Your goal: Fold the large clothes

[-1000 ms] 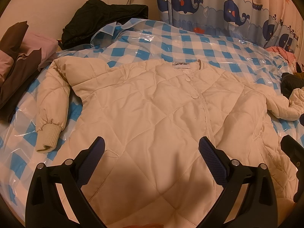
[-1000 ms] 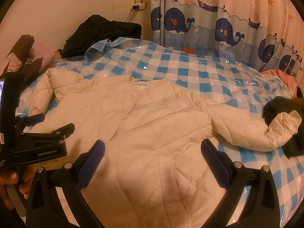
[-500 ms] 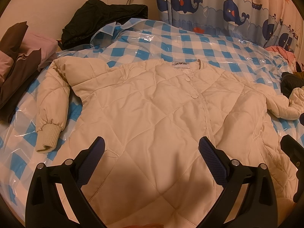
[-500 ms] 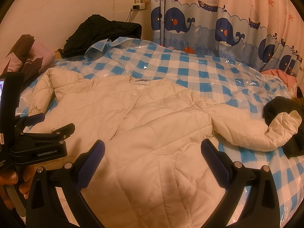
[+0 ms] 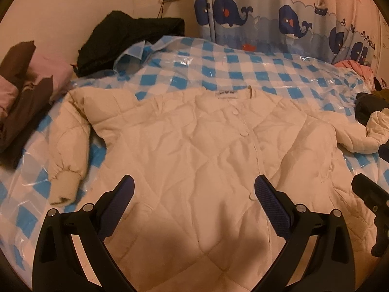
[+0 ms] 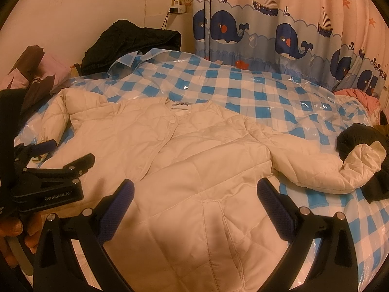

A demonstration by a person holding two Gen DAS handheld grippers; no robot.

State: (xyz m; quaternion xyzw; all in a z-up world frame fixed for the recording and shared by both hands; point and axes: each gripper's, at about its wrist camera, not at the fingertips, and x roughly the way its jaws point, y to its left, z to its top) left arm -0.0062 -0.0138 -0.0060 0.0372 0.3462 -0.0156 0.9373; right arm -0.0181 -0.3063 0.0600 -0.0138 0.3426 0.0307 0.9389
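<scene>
Folding has not begun — the cream quilted jacket (image 5: 194, 160) lies buttoned and spread flat on the checked bed cover (image 5: 243, 73), its left sleeve (image 5: 65, 150) bent down, its right sleeve (image 6: 316, 168) flung out. Left gripper (image 5: 194, 194) and right gripper (image 6: 195, 194) hover wide, empty — every fold remains.

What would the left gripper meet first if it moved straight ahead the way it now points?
Most likely the cream quilted jacket: the open left gripper hangs over its front panel, aimed towards the buttons. Depth is unclear, but nothing else lies between.
</scene>
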